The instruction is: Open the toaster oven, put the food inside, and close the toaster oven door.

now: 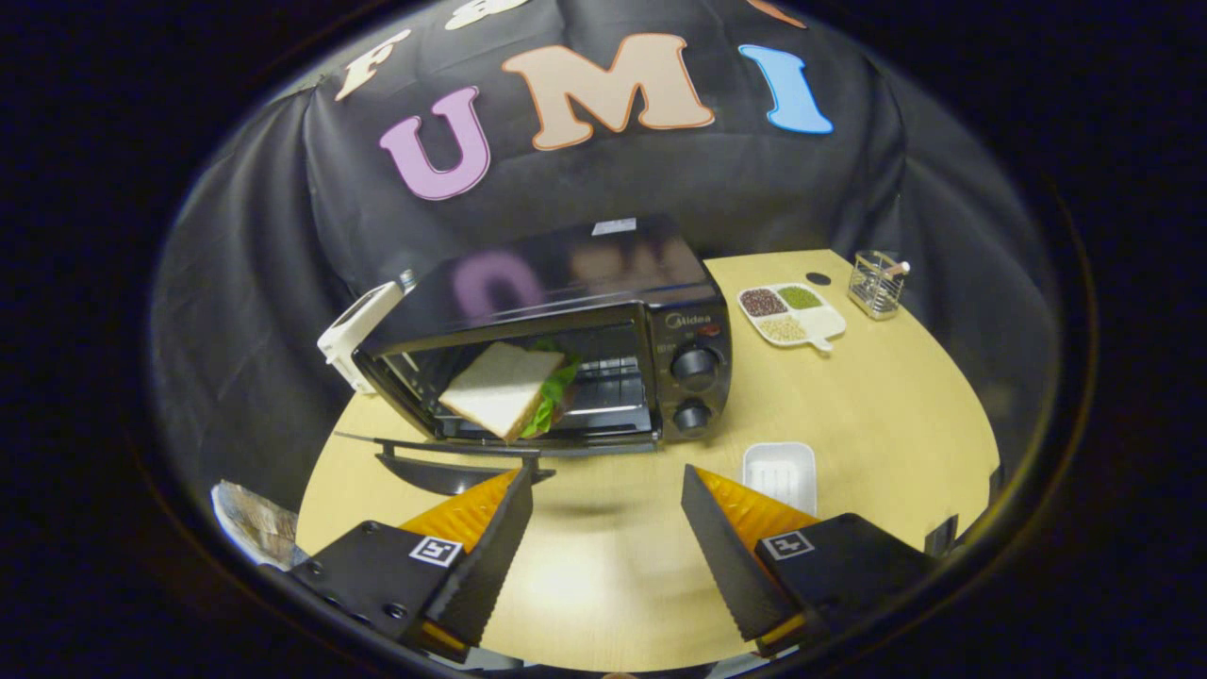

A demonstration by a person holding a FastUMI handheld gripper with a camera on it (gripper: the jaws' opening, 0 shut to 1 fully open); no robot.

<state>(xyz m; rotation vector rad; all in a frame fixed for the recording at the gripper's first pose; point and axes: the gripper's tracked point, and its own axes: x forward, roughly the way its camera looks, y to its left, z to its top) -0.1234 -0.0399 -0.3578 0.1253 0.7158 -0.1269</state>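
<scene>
A black toaster oven (585,349) stands on the pale wooden tabletop (896,415), its glass door (443,451) folded down flat. Inside on the wire rack lies a white-bread sandwich (504,389) with what appears to be green lettuce. The claw (608,490) hovers just before the door, fingers spread wide and empty. An empty white rectangular tray (779,473) sits beside the right finger.

hand-held gripper (608,481) level, fingers apart (nothing btwn)
</scene>
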